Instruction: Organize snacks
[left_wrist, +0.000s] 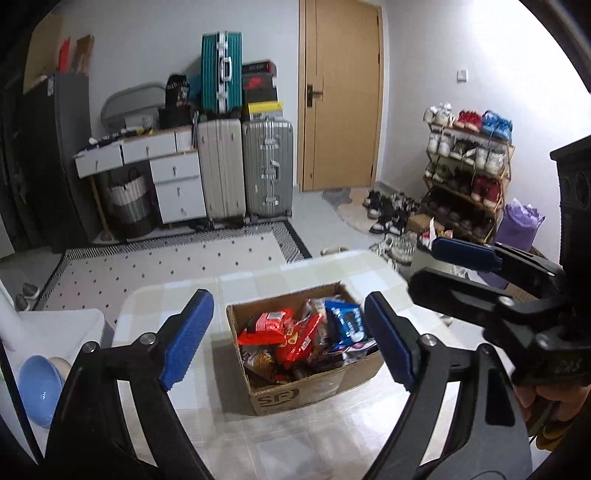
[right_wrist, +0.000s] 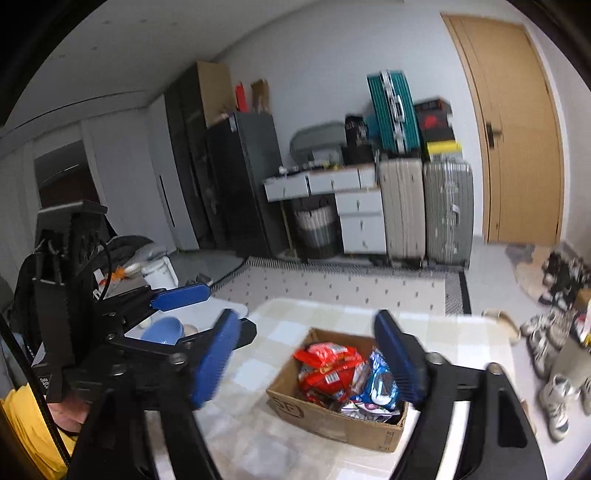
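The red and blue snack packets (left_wrist: 306, 332) are gathered loosely in the open brown cardboard box (left_wrist: 314, 391) on the pale checked table (left_wrist: 177, 295), presumably for containment. Left gripper (left_wrist: 288, 339) and right gripper (right_wrist: 310, 358) are held above it, spread and empty.

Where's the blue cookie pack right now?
The blue cookie pack lies in the cardboard box on the table, at the box's right side beside the red snack bags in the left wrist view.

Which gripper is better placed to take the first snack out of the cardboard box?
Left, narrowly. The left gripper is open and frames the cardboard box squarely, red packets centred between its fingers. The right gripper, also open, views the box off-centre.
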